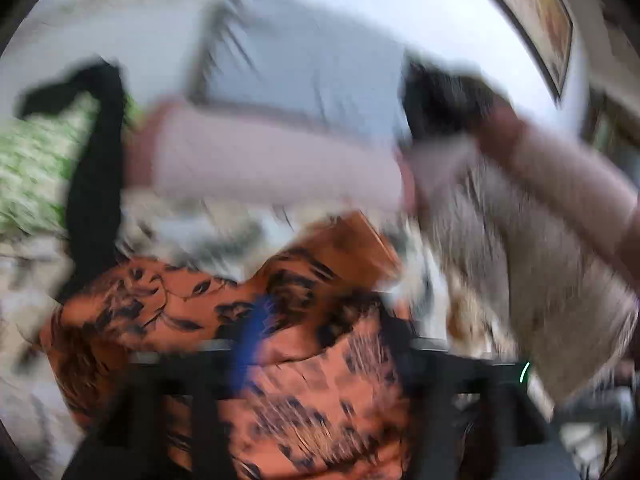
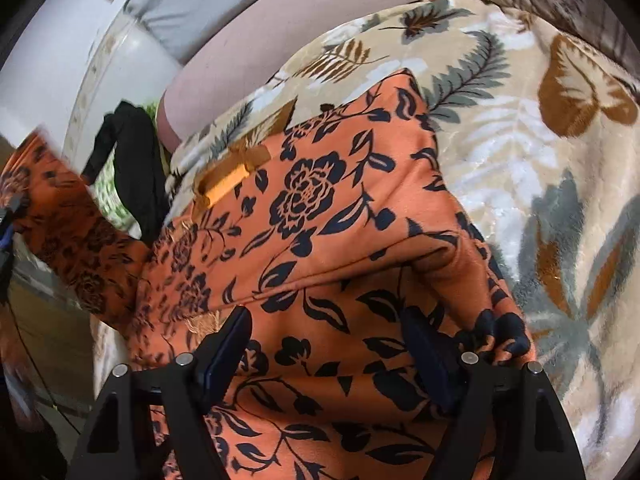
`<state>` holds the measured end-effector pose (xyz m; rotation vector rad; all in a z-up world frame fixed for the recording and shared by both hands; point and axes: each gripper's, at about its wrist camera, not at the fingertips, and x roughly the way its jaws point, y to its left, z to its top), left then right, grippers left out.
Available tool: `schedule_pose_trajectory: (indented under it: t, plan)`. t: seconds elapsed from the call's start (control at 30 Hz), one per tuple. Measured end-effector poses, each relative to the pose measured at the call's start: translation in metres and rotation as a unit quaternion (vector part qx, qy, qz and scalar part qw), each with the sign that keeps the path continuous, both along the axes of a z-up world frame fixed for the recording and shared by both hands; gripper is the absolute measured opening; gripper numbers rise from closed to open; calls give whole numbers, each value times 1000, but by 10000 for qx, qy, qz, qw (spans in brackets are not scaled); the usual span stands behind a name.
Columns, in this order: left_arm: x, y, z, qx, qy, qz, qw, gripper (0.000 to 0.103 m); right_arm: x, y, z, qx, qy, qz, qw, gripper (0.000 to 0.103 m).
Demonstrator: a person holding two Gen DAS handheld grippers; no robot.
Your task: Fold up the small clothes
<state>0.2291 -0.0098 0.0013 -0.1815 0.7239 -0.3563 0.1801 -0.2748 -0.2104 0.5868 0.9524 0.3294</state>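
Observation:
An orange garment with a black flower print [image 2: 320,208] lies on a leaf-patterned blanket [image 2: 540,152]. In the right wrist view my right gripper [image 2: 328,344] has its jaws wide apart, with the cloth bunched between and under the fingers [image 2: 236,332]. In the blurred left wrist view the same garment [image 1: 192,304] fills the lower middle and drapes over my left gripper [image 1: 304,392]; the blur hides whether its jaws pinch the cloth. At the left edge of the right wrist view part of the garment [image 2: 68,216] is lifted up.
A pink bolster [image 2: 304,24] and a grey pillow [image 2: 208,4] lie at the far side. A black garment [image 2: 136,168] drapes over a green-patterned cloth [image 2: 108,188]. A framed picture [image 1: 548,20] hangs on the wall.

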Motion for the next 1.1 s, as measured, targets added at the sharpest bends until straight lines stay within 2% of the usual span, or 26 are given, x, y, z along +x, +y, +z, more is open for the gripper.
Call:
schedule_pose_trajectory:
  t: [0.07, 0.1, 0.2, 0.3, 0.4, 0.5, 0.57, 0.6, 0.63, 0.67, 0.7, 0.73, 0.8, 0.83, 0.9, 0.93, 1.0, 1.03, 1.07, 1.1]
  plan:
    - [2, 4, -26, 250, 286, 143, 9992, 71, -1, -5, 7, 88, -60, -17, 9999, 80]
    - [-1, 21, -38, 303, 377, 440, 9979, 71, -2, -7, 12, 152, -113, -16, 9998, 80]
    - [-15, 76, -51, 128, 527, 1054, 9930, 73, -2, -14, 28, 354, -310, -17, 9989, 85]
    - [-32, 140, -70, 311, 725, 1796, 9806, 74, 14, -10, 38, 598, -343, 84, 9976, 85]
    - [-47, 169, -91, 483, 970, 2184, 9698, 74, 43, 5, 40, 729, -231, 307, 9966, 85]
    - [-56, 185, -111, 434, 1164, 2334, 9644, 74, 79, 25, 30, 453, 124, 460, 9978, 85]
    - [-63, 187, -117, 422, 1116, 2266, 9667, 74, 106, 40, 17, -50, 447, 459, 9979, 84]
    - [-67, 186, -118, 447, 1096, 2220, 9678, 74, 112, 45, 12, -86, 550, 572, 9968, 82]
    - [-69, 185, -119, 506, 1069, 2150, 9694, 74, 118, 54, 7, -138, 663, 735, 9950, 62]
    - [-71, 182, -120, 559, 1040, 2077, 9710, 74, 122, 65, 5, -362, 750, 908, 9924, 31]
    - [-68, 181, -123, 611, 1039, 2002, 9723, 74, 122, 75, 6, -639, 737, 1080, 9894, 23]
    - [-67, 181, -127, 674, 1079, 1951, 9725, 74, 120, 86, 14, -956, 628, 1288, 9851, 11]
    - [-63, 181, -132, 726, 1137, 1954, 9714, 74, 111, 97, 37, -1632, 177, 1326, 9775, 11]
    - [-63, 183, -135, 704, 1158, 1966, 9711, 74, 104, 100, 57, -2153, -228, 1210, 9687, 11]
    - [-64, 185, -137, 633, 1185, 2005, 9704, 74, 98, 97, 80, -2432, -577, 1063, 9624, 11]
    - [-66, 186, -136, 592, 1162, 2031, 9704, 74, 96, 93, 84, -2451, -623, 989, 9624, 11]
    - [-67, 185, -131, 497, 1089, 2081, 9708, 74, 101, 84, 68, -2647, -466, 929, 9587, 18]
    - [-66, 182, -126, 460, 1039, 2060, 9719, 74, 108, 81, 45, -2780, -122, 988, 9554, 36]
    - [-65, 178, -120, 460, 973, 2000, 9739, 74, 112, 76, 26, -2768, 231, 987, 9556, 71]
    - [-64, 175, -115, 475, 917, 1963, 9751, 74, 109, 69, 16, -2593, 334, 911, 9609, 77]
